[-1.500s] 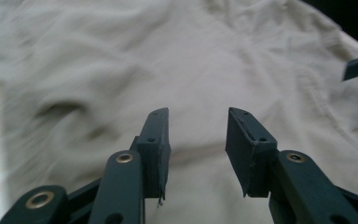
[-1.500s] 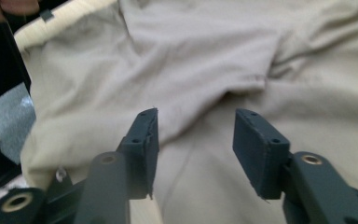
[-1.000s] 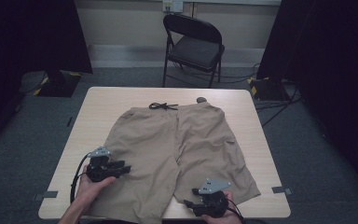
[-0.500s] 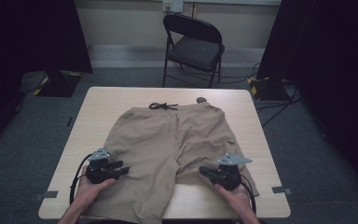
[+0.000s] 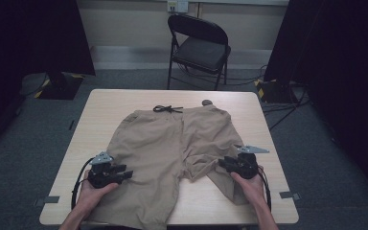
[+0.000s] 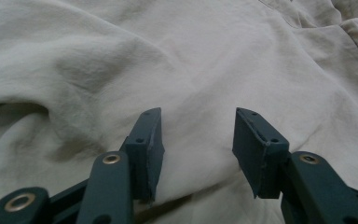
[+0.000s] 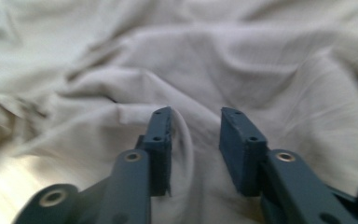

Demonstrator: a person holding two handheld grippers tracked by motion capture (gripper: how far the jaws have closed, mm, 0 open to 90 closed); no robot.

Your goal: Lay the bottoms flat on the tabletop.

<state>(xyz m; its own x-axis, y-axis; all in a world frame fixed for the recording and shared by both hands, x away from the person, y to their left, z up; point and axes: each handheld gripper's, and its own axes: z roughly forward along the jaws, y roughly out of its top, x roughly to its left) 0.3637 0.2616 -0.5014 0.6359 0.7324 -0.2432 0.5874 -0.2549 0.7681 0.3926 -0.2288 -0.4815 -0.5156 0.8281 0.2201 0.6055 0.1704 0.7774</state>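
Currently you're resting both hands low at the shorts (image 5: 172,148): left gripper (image 5: 124,174) standing spread, right gripper (image 5: 223,164) just reopening over a fabric fold, not pinching.

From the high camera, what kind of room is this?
Probably a recording studio or lab: black curtains on both sides, a lone folding chair, and tape marks on the wooden table.

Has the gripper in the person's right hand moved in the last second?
Yes. The right gripper has gone from the table's near edge up toward its right side, bunching the shorts; its jaws have just been opening.
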